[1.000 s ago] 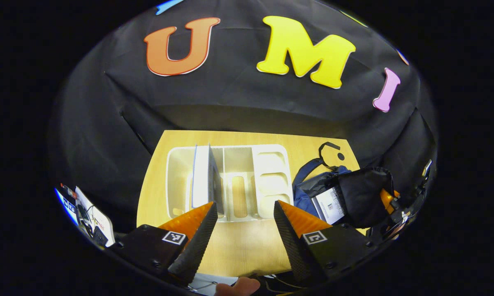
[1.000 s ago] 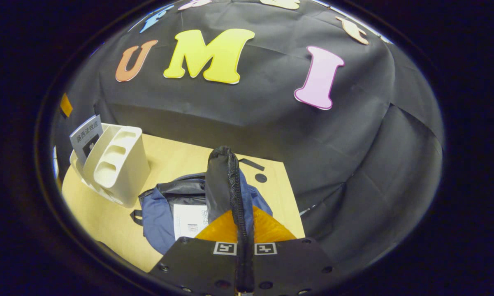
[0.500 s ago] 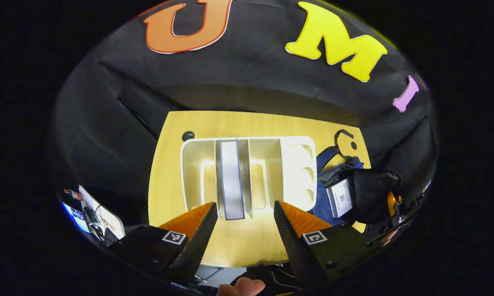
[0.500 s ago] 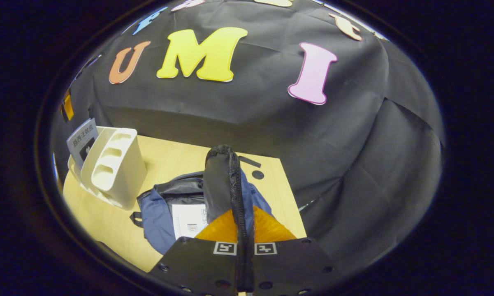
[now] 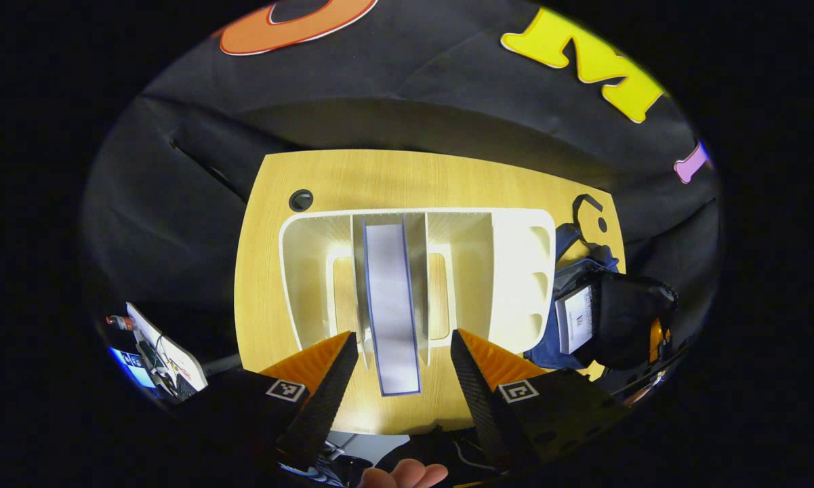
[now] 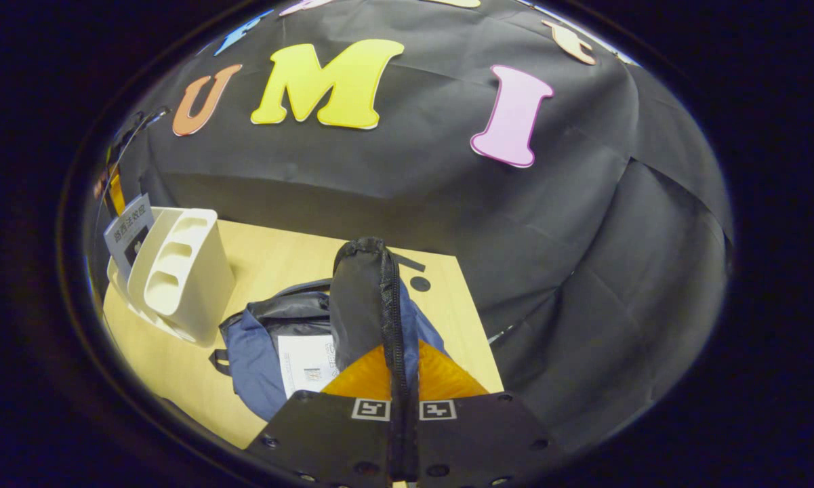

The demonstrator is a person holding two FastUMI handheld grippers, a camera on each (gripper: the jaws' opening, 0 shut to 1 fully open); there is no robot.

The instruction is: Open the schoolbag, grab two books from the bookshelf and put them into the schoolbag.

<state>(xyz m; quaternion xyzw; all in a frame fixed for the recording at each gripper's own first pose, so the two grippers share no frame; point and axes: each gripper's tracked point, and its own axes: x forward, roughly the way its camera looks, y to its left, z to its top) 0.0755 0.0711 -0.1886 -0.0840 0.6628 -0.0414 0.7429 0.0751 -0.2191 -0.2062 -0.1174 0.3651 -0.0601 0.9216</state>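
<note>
In the left gripper view a white bookshelf (image 5: 515,271) stands on the wooden table, seen from above, with one book (image 5: 391,305) upright in a middle slot. My left gripper (image 5: 401,362) hangs open above it, the book's near end between the two fingers without touching them. To the right lies the blue schoolbag (image 5: 549,342) with a white book (image 5: 577,315) inside. In the right gripper view my right gripper (image 6: 398,379) is shut on the schoolbag's black flap (image 6: 362,298), holding it up. Below the flap the blue schoolbag (image 6: 254,356) lies open with the white book (image 6: 305,362) in it.
The wooden table (image 5: 278,190) has a round cable hole (image 5: 301,200) at its far left corner. In the right gripper view the bookshelf (image 6: 176,271) stands left of the bag with a book (image 6: 127,227) in it. A finger (image 5: 400,474) shows at the bottom edge. Black cloth walls surround the table.
My left gripper has moved forward and tilted down over the bookshelf, so the upright book now lies between its open fingers. The right gripper still holds the flap up, barely shifted.
</note>
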